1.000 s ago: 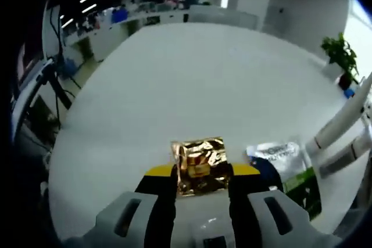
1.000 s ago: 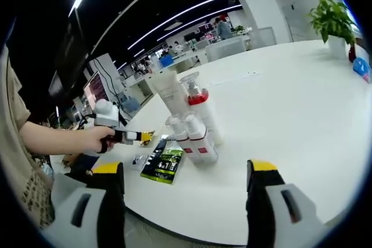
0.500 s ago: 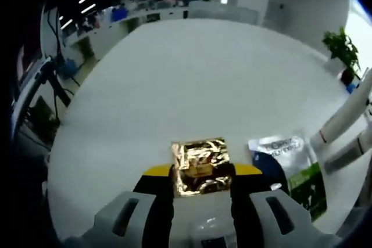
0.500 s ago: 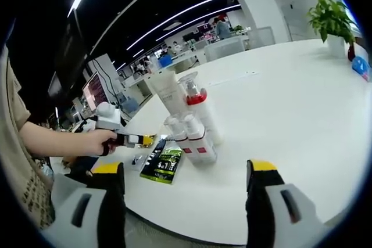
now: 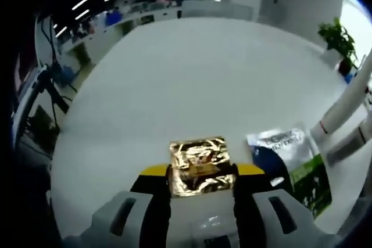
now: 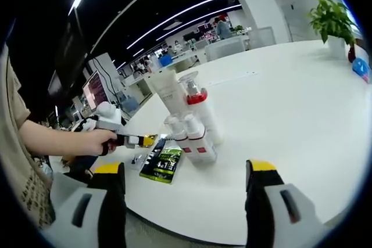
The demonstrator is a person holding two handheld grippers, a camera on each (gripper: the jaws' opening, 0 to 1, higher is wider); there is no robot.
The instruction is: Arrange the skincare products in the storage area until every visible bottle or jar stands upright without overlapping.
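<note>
While the white desk [image 5: 174,85] stretches away toward twelve o'clock in the left gripper view, a crinkled gold foil sachet [image 5: 200,165] is seen pinched between the yellow-tipped jaws of the left hand-held gripper [image 5: 201,173], low at six o'clock. Just beside it, at about four o'clock, a flat silver, blue and green sachet [image 5: 290,164] is laid on the desk, and two white bottles [image 5: 344,105] lean in from the three o'clock edge (only their lower bodies can be made out).

Over in the right gripper view, the right hand-held gripper [image 6: 185,172] is held with its jaws spread wide apart, nothing between them, above the near desk edge [image 6: 290,114]. A cluster of white skincare bottles [image 6: 192,123] is standing upright at roughly eleven o'clock, red bands on several; the small pair in front is touching side by side. The green sachet [image 6: 163,164] is lying flat just beside them at about nine o'clock. A person's hand [image 6: 96,142] is gripping the other tool at nine o'clock. A potted plant [image 6: 332,18] is set at two o'clock.
</note>
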